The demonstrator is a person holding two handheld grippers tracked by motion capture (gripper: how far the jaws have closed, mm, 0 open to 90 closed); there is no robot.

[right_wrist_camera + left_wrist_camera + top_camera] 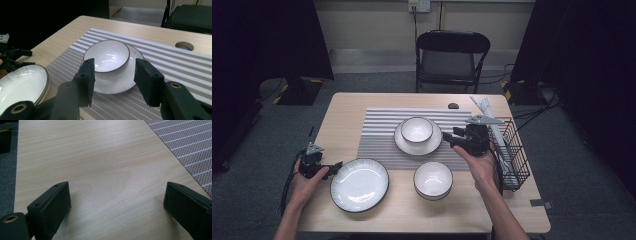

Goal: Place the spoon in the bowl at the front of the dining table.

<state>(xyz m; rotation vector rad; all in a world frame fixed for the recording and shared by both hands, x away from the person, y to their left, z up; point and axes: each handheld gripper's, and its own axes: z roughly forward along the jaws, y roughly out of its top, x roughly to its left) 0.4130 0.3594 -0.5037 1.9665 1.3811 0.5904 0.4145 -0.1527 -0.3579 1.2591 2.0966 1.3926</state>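
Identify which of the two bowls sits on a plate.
The bowl on the striped mat, resting on a small plate near the right gripper; the other bowl stands directly on the table.

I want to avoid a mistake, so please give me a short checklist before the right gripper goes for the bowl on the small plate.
1. Right gripper jaws open: ok.
2. Jaws aimed at the bowl: ok, the bowl shows between them, not yet touched.
3. Bowl sits upright on the small plate: ok.
4. Bowl is empty: ok.
5. Left gripper away from the bowl: ok, open beside the large plate.
6. Whether the plate would lift with the bowl: cannot tell.
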